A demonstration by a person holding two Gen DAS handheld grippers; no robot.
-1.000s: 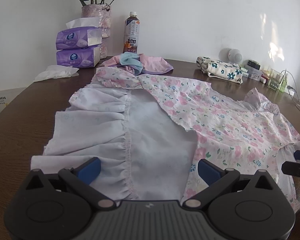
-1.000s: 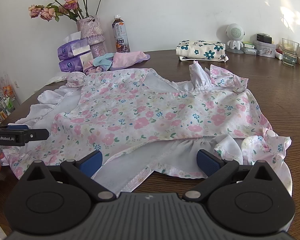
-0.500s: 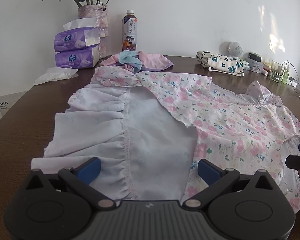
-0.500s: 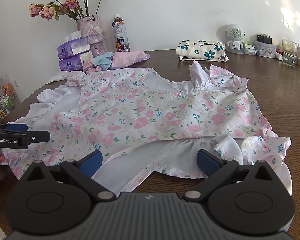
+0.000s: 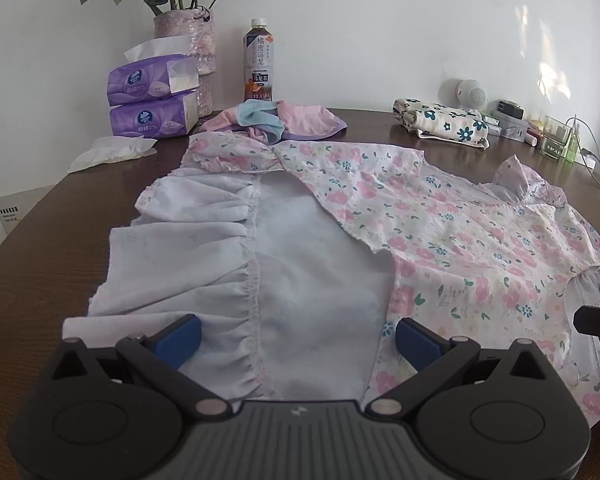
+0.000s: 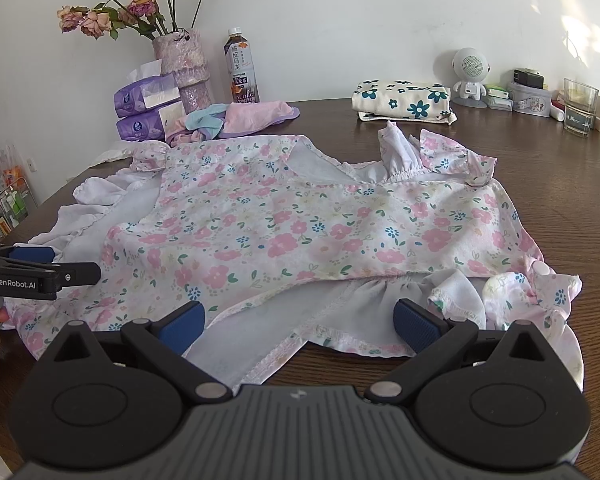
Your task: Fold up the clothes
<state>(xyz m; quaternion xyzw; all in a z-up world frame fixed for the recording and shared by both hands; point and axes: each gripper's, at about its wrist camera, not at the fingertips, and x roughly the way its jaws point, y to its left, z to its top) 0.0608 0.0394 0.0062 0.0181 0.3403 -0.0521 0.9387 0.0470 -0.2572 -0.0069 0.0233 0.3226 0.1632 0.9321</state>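
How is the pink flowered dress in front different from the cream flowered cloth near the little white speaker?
The pink floral dress lies spread open and rumpled over the table; the cream cloth is folded into a compact bundle. The dress has small pink and blue flowers with white lining showing; the cloth has larger dark teal flowers. The dress sits nearer both tools; the cloth lies toward the wall. Both are floral fabrics.

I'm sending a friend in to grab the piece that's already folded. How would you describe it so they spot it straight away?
Go to the far edge of the brown table, by the white wall. Just left of the small white robot-shaped speaker lies the folded cloth, a neat thick rectangle. Unlike the pink-flowered dress spread flat and the crumpled pink clothes, it is cream with large dark teal flowers.
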